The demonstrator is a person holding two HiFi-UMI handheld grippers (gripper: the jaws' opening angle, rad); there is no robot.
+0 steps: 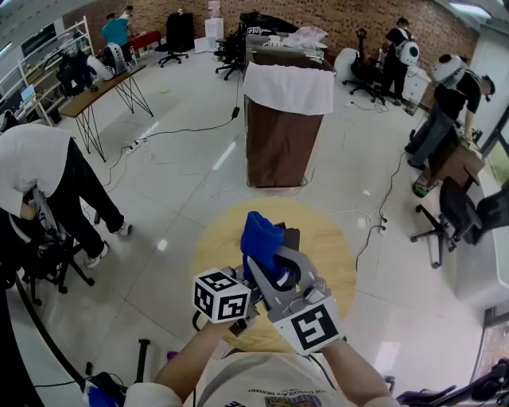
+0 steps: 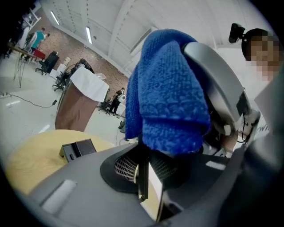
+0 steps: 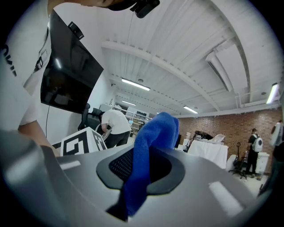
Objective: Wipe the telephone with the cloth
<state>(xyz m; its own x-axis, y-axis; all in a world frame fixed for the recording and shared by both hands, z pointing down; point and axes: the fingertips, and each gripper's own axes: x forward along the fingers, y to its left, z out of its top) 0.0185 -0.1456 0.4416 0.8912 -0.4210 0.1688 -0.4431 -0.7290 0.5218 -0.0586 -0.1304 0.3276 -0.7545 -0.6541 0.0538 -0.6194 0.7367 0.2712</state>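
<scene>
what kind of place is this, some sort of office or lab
Probably a large open lab or workshop-style office: a brick back wall, a trestle desk and office chairs along the sides, cables trailing across the glossy floor.

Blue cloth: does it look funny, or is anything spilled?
Nothing is spilled. The blue cloth is just scrunched into a lump, pinched in the right gripper over the round table, not lying flat.

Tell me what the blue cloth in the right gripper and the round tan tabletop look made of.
Blue cloth: soft terry or microfibre, matt; its nubby looped pile and limp drape show close up. Round tan tabletop: probably light wood or wood-look laminate, low sheen; only the even yellow-tan colour suggests it, no grain is discernible.
</scene>
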